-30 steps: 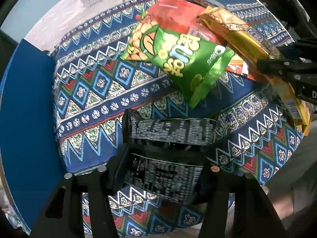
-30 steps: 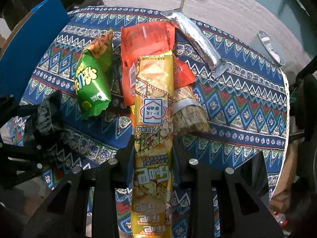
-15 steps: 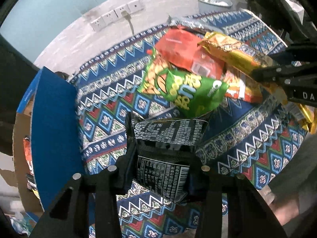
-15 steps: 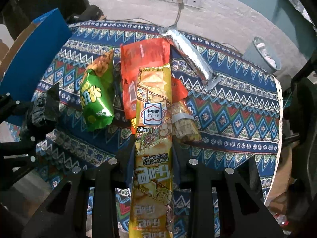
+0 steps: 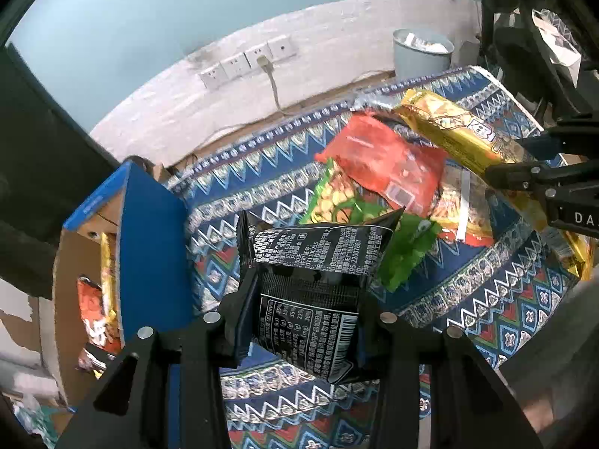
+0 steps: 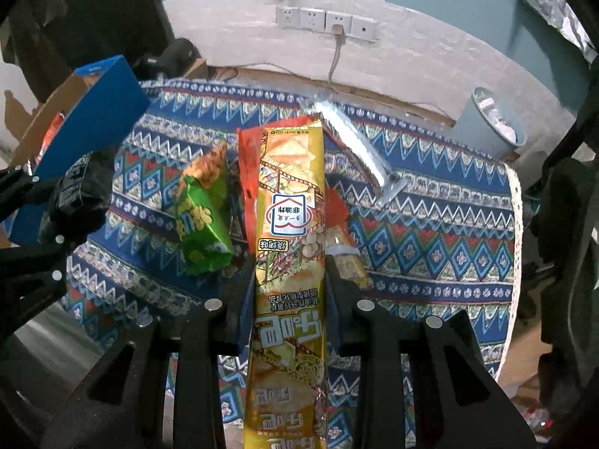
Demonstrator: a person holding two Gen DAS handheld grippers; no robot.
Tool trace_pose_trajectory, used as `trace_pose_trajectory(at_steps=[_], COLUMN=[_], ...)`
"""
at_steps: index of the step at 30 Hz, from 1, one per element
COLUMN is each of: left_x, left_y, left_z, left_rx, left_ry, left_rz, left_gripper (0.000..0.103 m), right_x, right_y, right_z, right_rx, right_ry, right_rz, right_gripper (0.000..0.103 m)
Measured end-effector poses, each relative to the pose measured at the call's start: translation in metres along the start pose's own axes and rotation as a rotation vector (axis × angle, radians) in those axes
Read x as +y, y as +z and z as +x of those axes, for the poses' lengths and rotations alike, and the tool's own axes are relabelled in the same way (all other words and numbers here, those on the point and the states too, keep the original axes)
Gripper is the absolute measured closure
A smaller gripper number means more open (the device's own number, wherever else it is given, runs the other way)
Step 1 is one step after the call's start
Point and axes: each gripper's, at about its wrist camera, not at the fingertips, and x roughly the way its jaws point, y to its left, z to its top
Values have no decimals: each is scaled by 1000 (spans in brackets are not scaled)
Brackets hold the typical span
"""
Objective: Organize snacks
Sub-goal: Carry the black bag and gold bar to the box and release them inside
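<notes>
My left gripper (image 5: 299, 295) is shut on a black snack packet (image 5: 310, 292) and holds it above the patterned table (image 5: 486, 299). My right gripper (image 6: 288, 280) is shut on a long yellow snack packet (image 6: 288, 224), also lifted; it also shows in the left wrist view (image 5: 456, 134). A green bag (image 6: 202, 217), a red bag (image 5: 382, 164), a clear-wrapped packet (image 6: 344, 254) and a silver packet (image 6: 359, 149) lie on the table. The blue cardboard box (image 5: 149, 247) stands at the left with several snacks (image 5: 97, 314) inside.
A grey waste bin (image 6: 494, 119) stands on the floor behind the table at the right. Wall sockets (image 6: 325, 22) with a cable are on the back wall. The table's right edge has a white lace trim (image 6: 516, 224).
Both grippers have risen and tilted up with their packets; the wall, bin and box interior have come into view. The left gripper has moved towards the box.
</notes>
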Motion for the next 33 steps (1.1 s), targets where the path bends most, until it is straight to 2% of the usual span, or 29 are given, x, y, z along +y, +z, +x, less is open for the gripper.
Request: trace_pose_trajectory(at_steps=[17,33], left_x=[37,106], left_y=[10,1], left_z=[-34,-57], left_rx=[-83,-143], left_ry=[32,103], left_rz=[-66,-160], left_gripper=[61,61], right_x=[21,92], right_y=[32,85], right_z=[-35,-49], right_rx=[-90,-143], right_ry=[29,98], right_rz=[-26,-117], right_gripper=[73,73])
